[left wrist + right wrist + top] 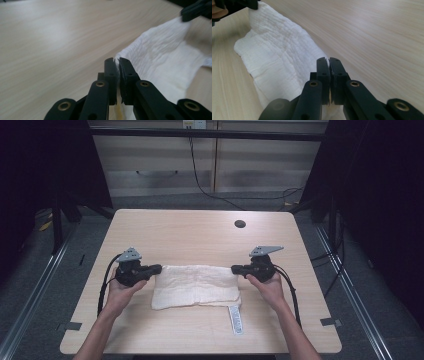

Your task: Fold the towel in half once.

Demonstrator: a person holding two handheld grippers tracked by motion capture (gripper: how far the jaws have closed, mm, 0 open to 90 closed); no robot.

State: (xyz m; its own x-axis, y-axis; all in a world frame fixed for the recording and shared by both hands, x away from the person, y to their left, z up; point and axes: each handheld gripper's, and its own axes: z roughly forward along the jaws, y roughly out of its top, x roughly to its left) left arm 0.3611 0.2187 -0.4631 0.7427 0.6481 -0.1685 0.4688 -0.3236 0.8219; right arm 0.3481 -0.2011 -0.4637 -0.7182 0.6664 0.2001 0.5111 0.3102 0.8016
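Observation:
A folded white towel (195, 286) lies on the light wooden table (200, 232), with a label tag (236, 319) sticking out at its near right. My left gripper (160, 268) pinches the towel's far left corner, jaws shut on the fabric (160, 57), held by a hand. My right gripper (233, 269) is shut on the far right corner, and the cloth (279, 55) stretches away from its jaws. In the left gripper view my left gripper (117, 60) has cloth squeezed between its fingers. The right gripper (329, 60) looks the same in its own view.
A round cable hole (240, 224) sits in the table's far right part. Cabinets and a trailing cable (200, 180) stand beyond the far edge. Metal rails run along the floor on both sides.

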